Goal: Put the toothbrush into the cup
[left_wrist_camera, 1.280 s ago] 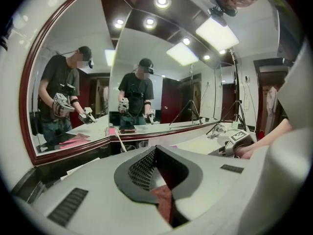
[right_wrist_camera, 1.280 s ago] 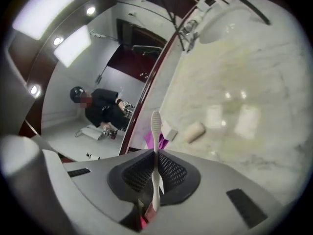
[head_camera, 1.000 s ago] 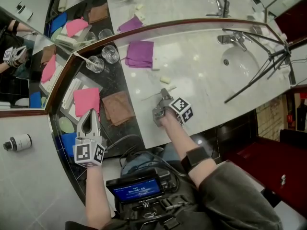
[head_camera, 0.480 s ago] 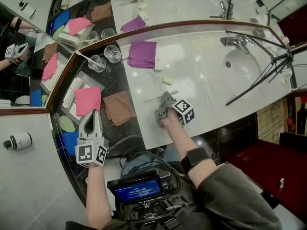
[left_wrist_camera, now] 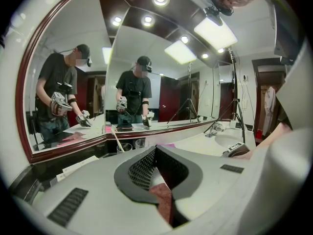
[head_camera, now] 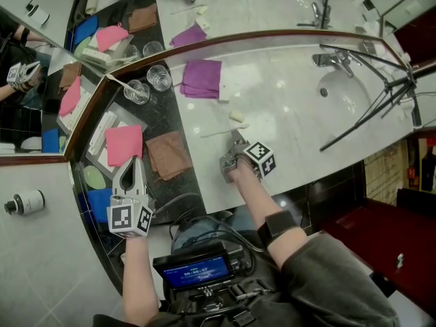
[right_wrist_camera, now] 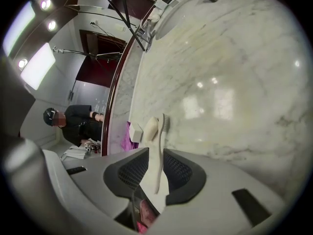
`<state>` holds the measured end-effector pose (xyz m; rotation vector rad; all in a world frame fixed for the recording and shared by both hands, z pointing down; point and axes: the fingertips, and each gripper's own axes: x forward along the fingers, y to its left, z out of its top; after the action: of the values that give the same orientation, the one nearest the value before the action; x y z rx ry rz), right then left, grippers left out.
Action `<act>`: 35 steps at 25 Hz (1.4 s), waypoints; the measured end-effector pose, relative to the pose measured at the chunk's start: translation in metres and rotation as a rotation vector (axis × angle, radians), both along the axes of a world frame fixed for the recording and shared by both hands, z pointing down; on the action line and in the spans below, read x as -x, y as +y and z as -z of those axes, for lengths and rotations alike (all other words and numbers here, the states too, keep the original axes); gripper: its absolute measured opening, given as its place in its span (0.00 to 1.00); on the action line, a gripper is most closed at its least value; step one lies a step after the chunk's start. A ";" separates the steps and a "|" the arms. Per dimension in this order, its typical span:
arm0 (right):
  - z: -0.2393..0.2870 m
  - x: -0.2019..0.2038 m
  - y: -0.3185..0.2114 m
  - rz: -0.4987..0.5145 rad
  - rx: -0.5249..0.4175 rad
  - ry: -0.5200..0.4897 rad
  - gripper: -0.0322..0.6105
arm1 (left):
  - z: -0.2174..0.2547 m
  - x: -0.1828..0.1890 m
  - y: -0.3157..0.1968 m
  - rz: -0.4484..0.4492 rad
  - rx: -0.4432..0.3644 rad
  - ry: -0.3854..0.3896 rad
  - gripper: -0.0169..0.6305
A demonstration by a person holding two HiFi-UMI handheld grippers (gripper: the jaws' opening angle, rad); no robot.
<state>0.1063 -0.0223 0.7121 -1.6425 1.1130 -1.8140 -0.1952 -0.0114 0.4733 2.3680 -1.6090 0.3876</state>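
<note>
"What is your left gripper (head_camera: 127, 163) doing?"

"It is shut tight, with nothing in it. It hangs over the dark shelf (head_camera: 178, 118). Just ahead of its tip lie a pink cloth (head_camera: 124, 144) and a brown cloth (head_camera: 168, 153)."

"Where are the cups?"

"Past those cloths, well ahead of my left gripper. The left cup (head_camera: 137, 91) has a white stick leaning in it. The right cup (head_camera: 159, 78) stands just beside it. A purple cloth (head_camera: 202, 78) lies to the right of them."

"And the toothbrush?"

"The toothbrush (right_wrist_camera: 159, 146) is on the white counter (head_camera: 286, 128), far from the cups. Its handle sits between the jaws of my right gripper (head_camera: 234, 140). Its brush end pokes out past the tips, next to a soap (right_wrist_camera: 148, 129)."

"Is the right gripper squeezing it?"

"No. The jaws have just been opening. Now they stand partly apart, and I see a gap on each side of the handle."

"What is to the right of it?"

"A sink (head_camera: 340, 90), well apart from my right gripper."
</note>
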 end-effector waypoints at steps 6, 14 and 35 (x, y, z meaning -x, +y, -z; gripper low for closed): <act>0.003 0.002 0.000 0.031 -0.004 0.014 0.22 | -0.003 0.000 0.001 0.002 0.007 0.001 0.03; 0.026 -0.005 -0.005 0.083 -0.062 0.048 0.06 | -0.002 -0.005 0.001 0.005 -0.001 0.013 0.03; 0.202 -0.011 -0.053 0.142 -0.477 -0.173 0.05 | 0.008 -0.021 0.004 0.032 -0.024 0.030 0.03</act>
<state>0.1177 -0.0754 0.5106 -1.1351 1.4718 -1.5738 -0.1745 -0.0077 0.4653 2.3510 -1.6450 0.3267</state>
